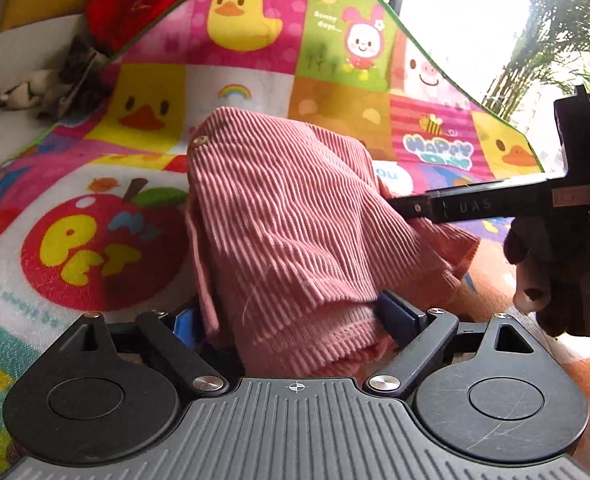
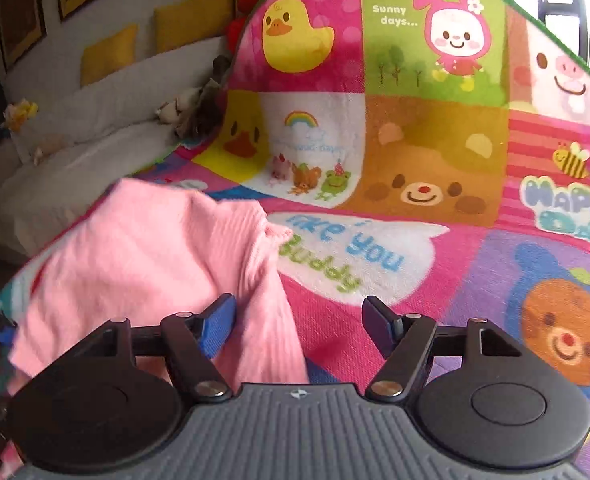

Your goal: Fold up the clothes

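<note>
Under pink garment [image 1: 283,216], left gripper [image 1: 295,316] half hidden

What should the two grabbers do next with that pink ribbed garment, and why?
Probably the right gripper should close on the cloth edge beside it. Its jaws stand open, nothing pinched, with the pink garment draped over only one finger, while the left gripper has a bunched part of the garment between its jaws. A second hold would let it be spread over the cartoon blanket.
</note>
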The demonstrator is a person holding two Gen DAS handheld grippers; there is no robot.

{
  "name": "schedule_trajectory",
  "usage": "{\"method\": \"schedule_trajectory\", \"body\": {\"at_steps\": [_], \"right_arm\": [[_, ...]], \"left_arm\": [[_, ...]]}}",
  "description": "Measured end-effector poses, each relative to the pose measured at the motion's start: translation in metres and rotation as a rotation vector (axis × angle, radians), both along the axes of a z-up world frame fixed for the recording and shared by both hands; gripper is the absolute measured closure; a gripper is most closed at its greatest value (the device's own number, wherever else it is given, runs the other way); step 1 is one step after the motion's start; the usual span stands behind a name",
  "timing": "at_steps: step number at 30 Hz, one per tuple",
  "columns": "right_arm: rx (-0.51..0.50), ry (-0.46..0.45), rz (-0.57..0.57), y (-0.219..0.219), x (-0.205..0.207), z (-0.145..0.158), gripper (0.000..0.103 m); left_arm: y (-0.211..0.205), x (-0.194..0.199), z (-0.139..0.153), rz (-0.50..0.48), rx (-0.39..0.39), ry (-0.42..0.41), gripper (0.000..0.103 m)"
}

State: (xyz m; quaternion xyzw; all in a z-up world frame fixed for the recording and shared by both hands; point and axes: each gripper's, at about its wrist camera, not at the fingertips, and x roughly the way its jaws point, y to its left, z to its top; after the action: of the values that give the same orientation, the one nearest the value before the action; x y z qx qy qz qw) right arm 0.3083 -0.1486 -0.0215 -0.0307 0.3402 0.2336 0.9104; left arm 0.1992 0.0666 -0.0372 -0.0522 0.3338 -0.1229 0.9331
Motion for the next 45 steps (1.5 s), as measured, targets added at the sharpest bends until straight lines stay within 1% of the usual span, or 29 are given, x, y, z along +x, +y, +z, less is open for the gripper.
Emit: {"method": "schedule_trajectory", "body": {"at_steps": [1, 2, 4, 6, 7, 11, 12, 15, 17, 20, 23, 25, 27, 29, 31, 34, 35, 38, 40, 42, 45], "right_arm": [[-0.049, -0.011, -0.001, -0.003, -0.008, -0.002, 0.033], [-0.071, -0.021, 0.0, -0.007, -0.015, -0.002, 0.033], [-0.065, -0.036, 0.006, -0.014, -0.03, 0.003, 0.032], [-0.037, -0.048, 0.011, -0.018, -0.042, 0.011, 0.032], [-0.021, -0.057, 0.016, -0.019, -0.048, 0.015, 0.031], [0.008, -0.07, 0.118, -0.007, -0.067, 0.023, 0.028], [-0.008, -0.079, 0.144, 0.0, -0.071, 0.022, 0.028], [-0.104, -0.119, 0.22, 0.025, -0.081, 0.012, 0.028], [-0.126, -0.128, 0.232, 0.04, -0.079, 0.006, 0.028], [-0.112, -0.13, 0.226, 0.055, -0.063, 0.004, 0.028], [-0.1, -0.126, 0.212, 0.062, -0.049, 0.004, 0.028], [-0.081, -0.114, 0.201, 0.061, -0.047, 0.003, 0.028], [-0.064, -0.105, 0.19, 0.055, -0.051, 0.004, 0.026], [-0.058, -0.097, 0.177, 0.047, -0.059, 0.005, 0.017], [-0.053, -0.089, 0.166, 0.037, -0.069, 0.007, 0.0], [-0.062, -0.077, 0.156, 0.023, -0.087, 0.009, 0.0], [-0.083, -0.078, 0.148, 0.019, -0.093, 0.009, 0.0], [-0.148, -0.084, 0.119, 0.008, -0.109, 0.005, 0.0], [-0.168, -0.061, 0.091, -0.001, -0.111, 0.001, 0.0], [-0.162, -0.078, 0.061, -0.01, -0.11, -0.002, 0.0], [-0.171, -0.122, 0.005, -0.019, -0.1, -0.004, 0.0]], "left_arm": [[0.001, -0.004, 0.002, -0.004, -0.012, 0.01, 0.009], [0.002, -0.009, 0.004, 0.0, -0.021, 0.012, 0.009], [0.006, -0.019, 0.01, 0.023, -0.038, -0.002, 0.008], [0.012, -0.026, 0.019, 0.054, -0.063, -0.028, 0.008], [0.014, -0.028, 0.022, 0.064, -0.063, -0.038, 0.008], [0.012, -0.022, 0.027, 0.066, 0.015, -0.048, 0.008], [0.011, -0.02, 0.026, 0.065, 0.035, -0.043, 0.008], [0.01, -0.01, 0.013, 0.06, 0.106, -0.01, 0.008], [0.014, -0.002, 0.006, 0.073, 0.151, -0.003, 0.006], [0.024, 0.012, 0.003, 0.111, 0.169, 0.001, 0.006], [0.029, 0.019, 0.005, 0.154, 0.158, 0.008, 0.006], [0.029, 0.019, 0.005, 0.171, 0.139, 0.022, 0.006], [0.026, 0.015, 0.006, 0.19, 0.138, 0.029, 0.005], [0.022, 0.008, 0.007, 0.221, 0.146, 0.028, 0.003], [0.017, -0.002, 0.009, 0.255, 0.148, 0.026, 0.0], [0.005, -0.019, 0.011, 0.257, 0.117, 0.072, 0.0], [-0.001, -0.027, 0.012, 0.263, 0.115, 0.069, 0.0], [-0.026, -0.05, 0.014, 0.284, 0.13, 0.02, 0.0], [-0.041, -0.059, 0.016, 0.29, 0.135, 0.006, 0.0], [-0.053, -0.057, 0.015, 0.306, 0.149, 0.013, 0.0], [-0.065, -0.046, 0.01, 0.357, 0.215, 0.024, 0.0]]}}
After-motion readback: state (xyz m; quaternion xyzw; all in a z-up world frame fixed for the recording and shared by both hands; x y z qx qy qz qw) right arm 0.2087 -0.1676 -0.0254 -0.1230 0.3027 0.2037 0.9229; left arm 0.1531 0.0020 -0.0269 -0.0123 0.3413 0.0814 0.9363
